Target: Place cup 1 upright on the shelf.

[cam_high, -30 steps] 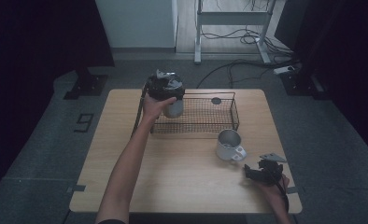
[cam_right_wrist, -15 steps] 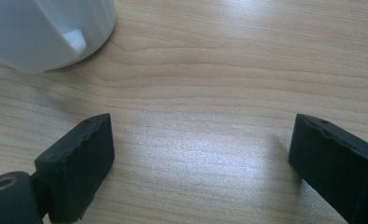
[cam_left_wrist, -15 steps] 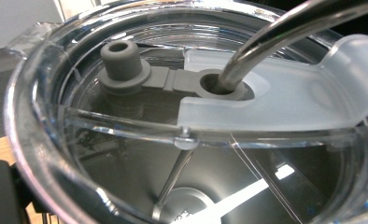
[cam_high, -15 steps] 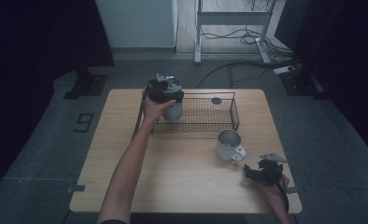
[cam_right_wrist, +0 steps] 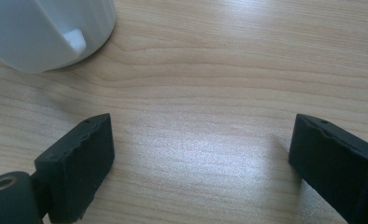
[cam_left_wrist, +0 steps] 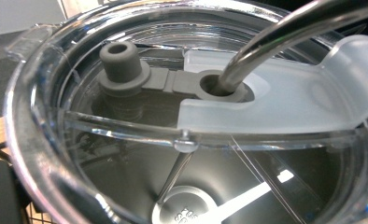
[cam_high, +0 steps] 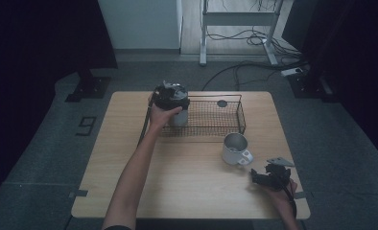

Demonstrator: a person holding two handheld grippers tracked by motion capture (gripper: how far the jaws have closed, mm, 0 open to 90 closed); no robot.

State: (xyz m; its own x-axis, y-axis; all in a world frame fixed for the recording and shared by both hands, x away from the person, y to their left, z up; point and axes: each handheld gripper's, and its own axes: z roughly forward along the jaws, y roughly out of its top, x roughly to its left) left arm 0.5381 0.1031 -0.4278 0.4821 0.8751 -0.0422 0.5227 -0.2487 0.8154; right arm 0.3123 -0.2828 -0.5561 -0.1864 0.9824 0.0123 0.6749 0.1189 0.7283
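- Left gripper (cam_high: 170,97) is out at the far left of the tabletop (cam_high: 129,158), pressed right up against the tumbler (cam_high: 178,111); its jaws are out of sight, so I cannot tell whether they grasp it or not.
- From the left gripper view, the clear lid (cam_left_wrist: 46,154) is very close, with a metal straw (cam_left_wrist: 285,32) passing through the grey stopper (cam_left_wrist: 126,70).
- The tumbler stands upright at the left end of the wire basket (cam_high: 225,125), at the basket's left wall.
- Right gripper (cam_high: 268,176) rests low on the near right of the tabletop, jaws spread wide and holding nothing, bare wood between them.
- The white mug (cam_high: 235,148) sits just beyond it, in front of the basket; its base shows at the top left of the right gripper view (cam_right_wrist: 46,32).
- Risk, as I judge it: the tumbler is tall and top-heavy with that straw, so a nudge from the left gripper or a catch on the basket wire could tip it.
- A loose hold on the smooth wall could also let it slip.
- Against the frame one second back: the left gripper and tumbler look much the same, perhaps a touch lower; right gripper and mug are unchanged.
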